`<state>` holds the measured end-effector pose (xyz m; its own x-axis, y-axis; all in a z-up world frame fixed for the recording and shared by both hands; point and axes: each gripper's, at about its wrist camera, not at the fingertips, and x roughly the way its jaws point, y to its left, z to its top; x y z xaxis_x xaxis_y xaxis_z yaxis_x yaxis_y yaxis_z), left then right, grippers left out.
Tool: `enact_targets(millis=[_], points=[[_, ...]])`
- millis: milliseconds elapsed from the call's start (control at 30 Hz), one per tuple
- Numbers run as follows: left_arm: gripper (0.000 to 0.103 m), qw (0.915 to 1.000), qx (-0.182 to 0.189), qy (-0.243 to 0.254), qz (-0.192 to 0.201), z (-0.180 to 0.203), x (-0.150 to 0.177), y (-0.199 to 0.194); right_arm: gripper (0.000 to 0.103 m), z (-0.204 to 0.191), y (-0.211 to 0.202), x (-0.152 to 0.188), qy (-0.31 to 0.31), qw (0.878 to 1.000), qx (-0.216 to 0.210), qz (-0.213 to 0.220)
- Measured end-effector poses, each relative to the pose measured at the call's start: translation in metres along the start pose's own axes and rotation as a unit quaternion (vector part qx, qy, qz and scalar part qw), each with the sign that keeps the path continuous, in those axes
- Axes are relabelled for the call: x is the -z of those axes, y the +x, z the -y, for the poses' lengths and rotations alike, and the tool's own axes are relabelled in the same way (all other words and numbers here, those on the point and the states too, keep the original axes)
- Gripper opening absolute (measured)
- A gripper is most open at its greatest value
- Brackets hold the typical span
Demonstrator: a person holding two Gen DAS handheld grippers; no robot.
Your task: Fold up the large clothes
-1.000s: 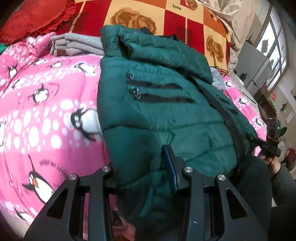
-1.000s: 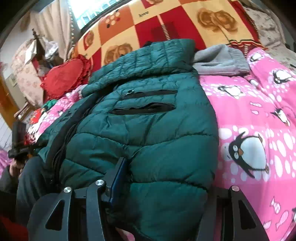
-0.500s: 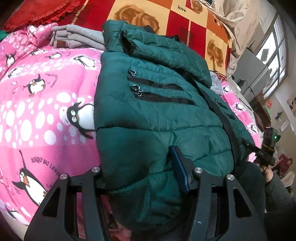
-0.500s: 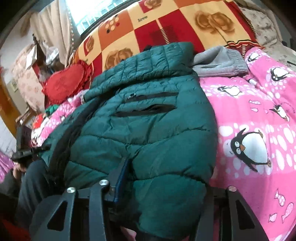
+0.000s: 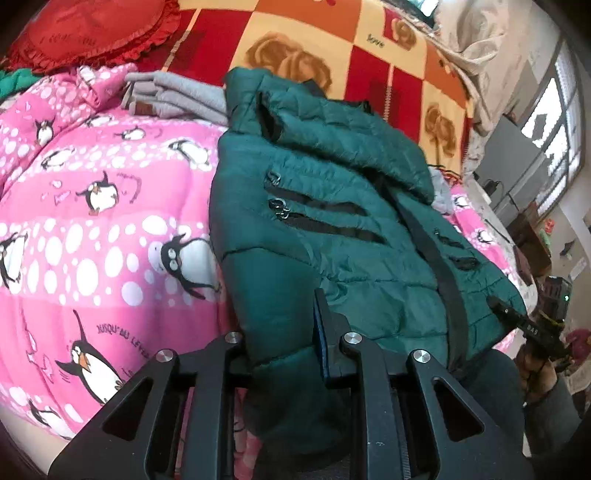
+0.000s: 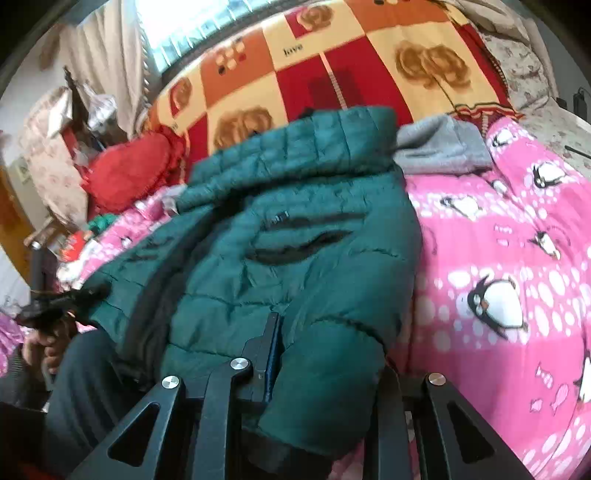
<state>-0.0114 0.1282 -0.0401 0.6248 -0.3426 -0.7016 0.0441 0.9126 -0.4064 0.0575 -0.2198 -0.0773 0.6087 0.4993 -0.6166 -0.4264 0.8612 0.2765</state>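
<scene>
A dark green puffer jacket (image 5: 332, 221) lies front up on a pink penguin blanket (image 5: 92, 240), collar toward the far headboard. My left gripper (image 5: 284, 343) is shut on the jacket's bottom left corner. In the right wrist view the jacket (image 6: 295, 240) fills the middle. My right gripper (image 6: 328, 354) is shut on the jacket's bottom right corner. Both hem corners are lifted off the bed. The far finger of each gripper is hidden by the fabric.
Folded grey clothes (image 5: 173, 98) lie behind the jacket's collar, also in the right wrist view (image 6: 439, 151). A red heart cushion (image 5: 92, 29) and a red and orange checked blanket (image 5: 332, 48) lie at the head. Furniture stands at the room's right side (image 5: 517, 166).
Both grippers have risen and moved forward toward the collar, carrying the jacket's hem with them. The lower part of the jacket now bunches and lifts off the blanket.
</scene>
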Motion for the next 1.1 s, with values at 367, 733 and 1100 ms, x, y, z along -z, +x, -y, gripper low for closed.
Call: enact_targets(millis=[367, 733, 1100], points=[[0.014, 0.9996, -0.008, -0.027, 0.0, 0.001, 0.0, 0.001, 0.018, -0.003, -0.018, 0.002, 0.007, 1.0, 0.012, 0.025], [0.012, 0.9974, 0.008, -0.032, 0.064, 0.01, -0.02, -0.051, 0.017, -0.032, -0.073, -0.016, -0.028, 0.996, 0.012, 0.086], [0.012, 0.996, 0.026, -0.009, 0.085, 0.021, -0.014, -0.104, 0.017, -0.035, -0.108, -0.012, -0.035, 0.994, -0.005, 0.101]])
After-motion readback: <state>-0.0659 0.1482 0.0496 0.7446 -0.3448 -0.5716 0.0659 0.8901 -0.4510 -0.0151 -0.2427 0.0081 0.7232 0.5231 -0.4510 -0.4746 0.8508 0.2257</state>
